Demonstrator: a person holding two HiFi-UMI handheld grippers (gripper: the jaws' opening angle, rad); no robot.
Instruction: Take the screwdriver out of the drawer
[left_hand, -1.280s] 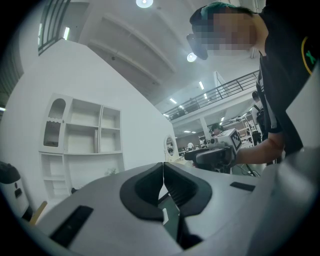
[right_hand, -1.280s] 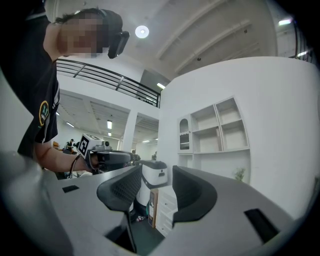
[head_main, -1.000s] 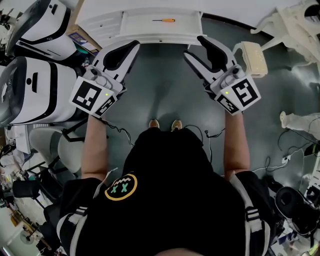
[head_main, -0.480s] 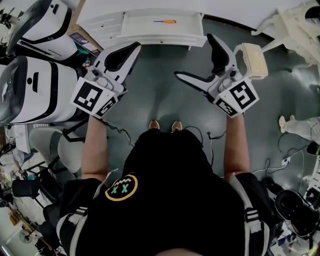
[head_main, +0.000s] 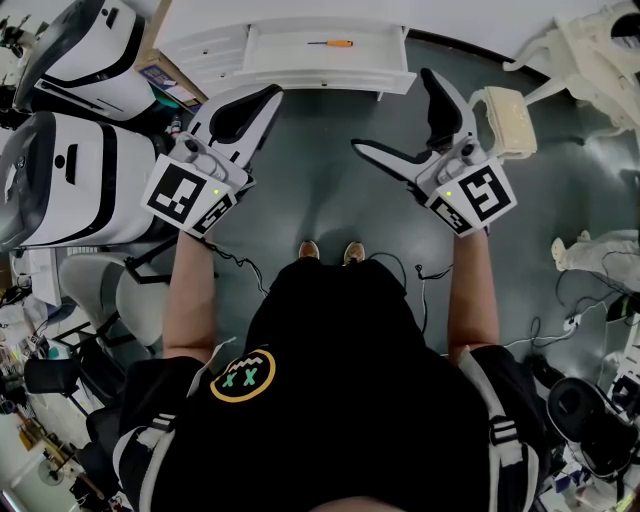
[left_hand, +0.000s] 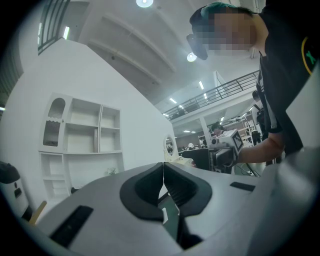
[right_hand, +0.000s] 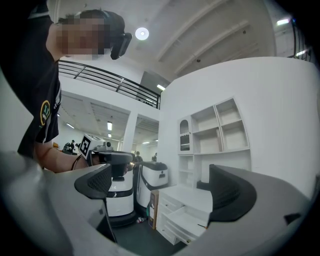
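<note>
One screwdriver (head_main: 330, 42), orange-handled, is seen lying inside the single pulled-out drawer (head_main: 290, 50) of a white cabinet (head_main: 200, 40). It has not been taken out, and nothing touches it. With the drawer open, that step is judged done; reaching in, gripping and lifting are left. Two grippers are counted, both outside the drawer. The right gripper (head_main: 392, 112) is held with jaws spread wide and empty, and the left gripper (head_main: 270, 92) with jaws pressed together on nothing.

Your drawer (head_main: 380, 50) reads smooth matt white, painted-looking. Screwdriver (head_main: 330, 42): orange plastic-looking handle, thin dark shaft. Left gripper (head_main: 265, 95) and right gripper (head_main: 395, 112) shells are matt light plastic, and the fingers (right_hand: 231, 200) carry black ribbed pads. Floor (head_main: 320, 190): smooth grey, slight sheen. Your shirt (head_main: 340, 400): black cloth.
</note>
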